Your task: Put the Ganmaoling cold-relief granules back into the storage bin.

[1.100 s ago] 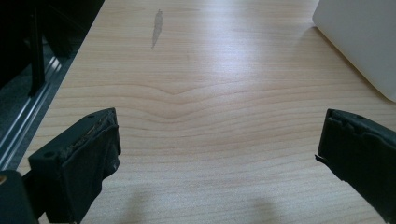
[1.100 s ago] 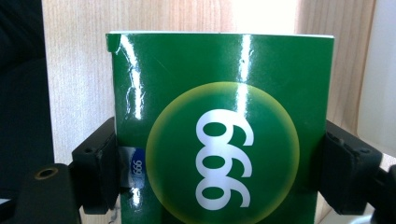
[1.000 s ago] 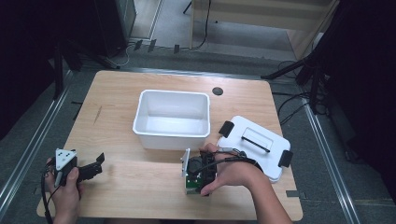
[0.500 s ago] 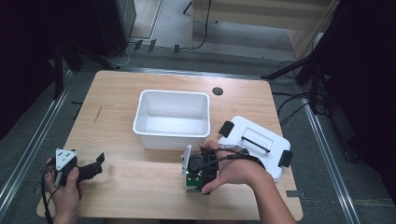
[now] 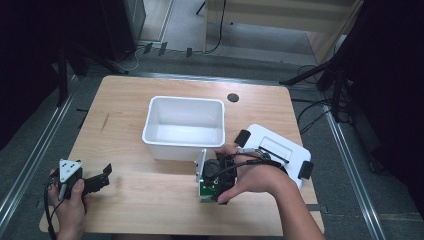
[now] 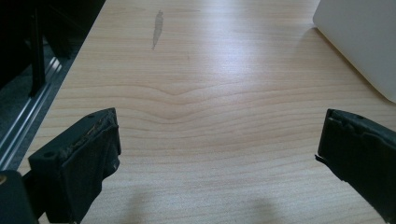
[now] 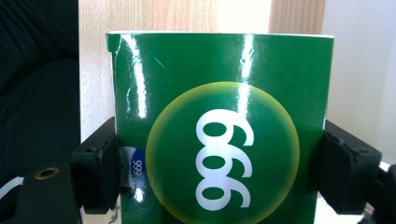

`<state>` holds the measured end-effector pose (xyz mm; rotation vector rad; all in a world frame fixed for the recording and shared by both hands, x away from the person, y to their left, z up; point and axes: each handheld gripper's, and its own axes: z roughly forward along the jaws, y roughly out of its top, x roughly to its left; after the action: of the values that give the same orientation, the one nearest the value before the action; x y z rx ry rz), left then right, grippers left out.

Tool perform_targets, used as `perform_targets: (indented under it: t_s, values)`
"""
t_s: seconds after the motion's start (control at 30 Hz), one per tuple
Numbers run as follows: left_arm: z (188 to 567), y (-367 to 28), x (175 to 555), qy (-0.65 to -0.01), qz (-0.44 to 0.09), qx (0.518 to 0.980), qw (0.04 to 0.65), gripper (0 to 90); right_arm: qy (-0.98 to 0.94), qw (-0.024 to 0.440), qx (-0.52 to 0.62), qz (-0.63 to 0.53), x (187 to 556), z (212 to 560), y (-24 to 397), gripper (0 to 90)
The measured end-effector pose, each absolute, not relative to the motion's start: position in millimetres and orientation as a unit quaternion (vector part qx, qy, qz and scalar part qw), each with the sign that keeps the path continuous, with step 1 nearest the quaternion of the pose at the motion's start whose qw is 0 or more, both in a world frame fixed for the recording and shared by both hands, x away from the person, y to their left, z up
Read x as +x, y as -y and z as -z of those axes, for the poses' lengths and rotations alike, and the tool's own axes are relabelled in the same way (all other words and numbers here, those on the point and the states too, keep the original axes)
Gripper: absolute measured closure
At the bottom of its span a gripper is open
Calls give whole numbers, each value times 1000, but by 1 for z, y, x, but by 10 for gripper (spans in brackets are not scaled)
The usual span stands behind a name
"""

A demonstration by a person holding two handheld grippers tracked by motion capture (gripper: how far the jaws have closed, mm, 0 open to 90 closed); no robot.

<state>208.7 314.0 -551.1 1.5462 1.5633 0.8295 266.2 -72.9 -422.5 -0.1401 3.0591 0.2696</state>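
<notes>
The right claw [image 5: 210,177] is squeezing a green box [image 7: 222,126] by its two sides, just in front of the white tub [image 5: 184,125] on the worktop [image 5: 150,200]. This looks like the pick-up step; next the box likely needs lifting over the tub's near wall. Its long side runs straight away from the claw. The left claw [image 6: 219,158] is wide apart with nothing in it

surface: wooden table [image 5: 150,200] | on it: white bin [image 5: 184,127], white lid [image 5: 280,150]
</notes>
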Motion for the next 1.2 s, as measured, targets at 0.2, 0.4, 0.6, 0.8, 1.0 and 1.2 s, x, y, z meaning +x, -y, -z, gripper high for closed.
perform_targets:
  t_s: [0.2, 0.4, 0.6, 0.8, 1.0, 1.2]
  values:
    - [551, -314, 209, -613, -326, 608, 385, 0, -995, 36, -45, -83, 268, 411, 75, 161]
    - [551, -314, 209, -613, -325, 608, 385, 0, -995, 43, -48, -81, 271, 400, 76, 161]
    - [551, -314, 209, -613, -327, 608, 385, 0, -994, 42, -49, -85, 277, 389, 76, 162]
    - [551, -313, 209, -612, -327, 608, 385, 0, -995, 52, -45, -79, 282, 371, 75, 162]
    - [551, -313, 209, -612, -327, 609, 384, 0, -994, 55, -47, -79, 287, 357, 75, 163]
    - [551, -313, 209, -612, -328, 610, 383, 0, -995, 56, -38, -79, 293, 348, 75, 163]
